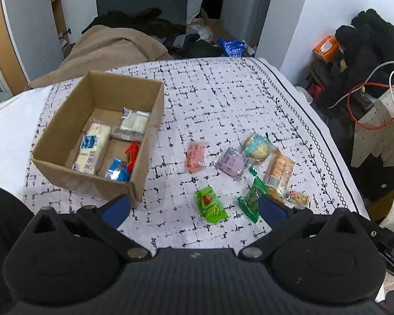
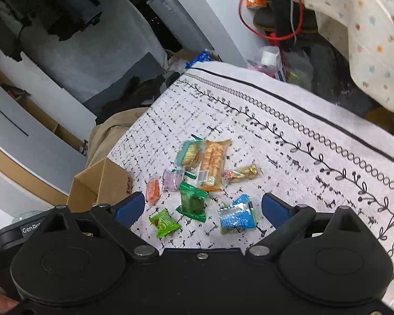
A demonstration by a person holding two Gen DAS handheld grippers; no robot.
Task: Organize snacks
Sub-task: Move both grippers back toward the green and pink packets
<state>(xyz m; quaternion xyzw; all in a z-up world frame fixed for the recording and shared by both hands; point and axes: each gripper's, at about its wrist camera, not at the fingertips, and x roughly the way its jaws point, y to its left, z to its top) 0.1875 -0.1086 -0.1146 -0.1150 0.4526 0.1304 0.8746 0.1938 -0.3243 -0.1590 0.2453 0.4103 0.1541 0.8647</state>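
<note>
Both tongs gape wide and hold nothing. The left tongs (image 1: 194,210) hover over the patterned cloth (image 1: 223,99) on the desk, with the cardboard box (image 1: 97,141) at their 10 o'clock; several packets already lie inside it. Loose snacks lie toward 1 o'clock: a lime-green packet (image 1: 210,204), a pink one (image 1: 195,156), a lilac one (image 1: 232,163) and a cracker pack (image 1: 278,173). Just ahead of the right tongs (image 2: 202,210) lies a blue packet (image 2: 237,215), with a dark green packet (image 2: 193,202) at 11 o'clock.

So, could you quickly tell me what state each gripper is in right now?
Left gripper: open, holding nothing.
Right gripper: open, holding nothing.
</note>
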